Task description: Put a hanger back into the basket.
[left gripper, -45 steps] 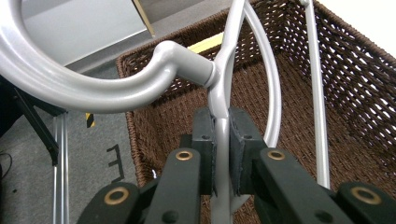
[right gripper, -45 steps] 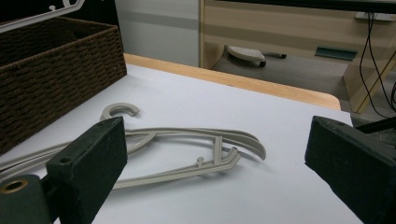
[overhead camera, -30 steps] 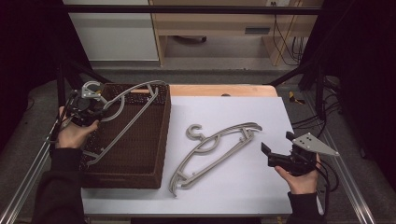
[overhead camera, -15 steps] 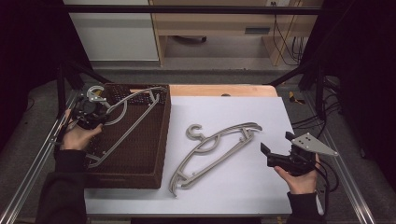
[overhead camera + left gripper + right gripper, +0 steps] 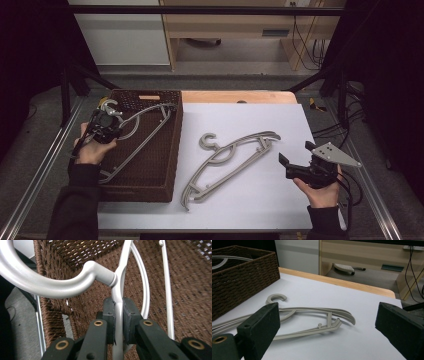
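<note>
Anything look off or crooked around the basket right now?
Nothing damaged. The silver hanger lies slanted in the wicker basket, its hook poking over the far left rim, clamped by the left gripper. The beige hanger lies diagonally on the table.

High view: fixed above the near edge, facing forward and down over the whole table (image 5: 250, 120).
Left claw view: rides the left claw (image 5: 119, 315), very close, looking into the woven basket (image 5: 190, 290).
Right claw view: low over the table, facing the loose hanger (image 5: 312, 315).
Shared: basket (image 5: 242, 277) and loose hanger (image 5: 227, 162) appear in high and right views.
</note>
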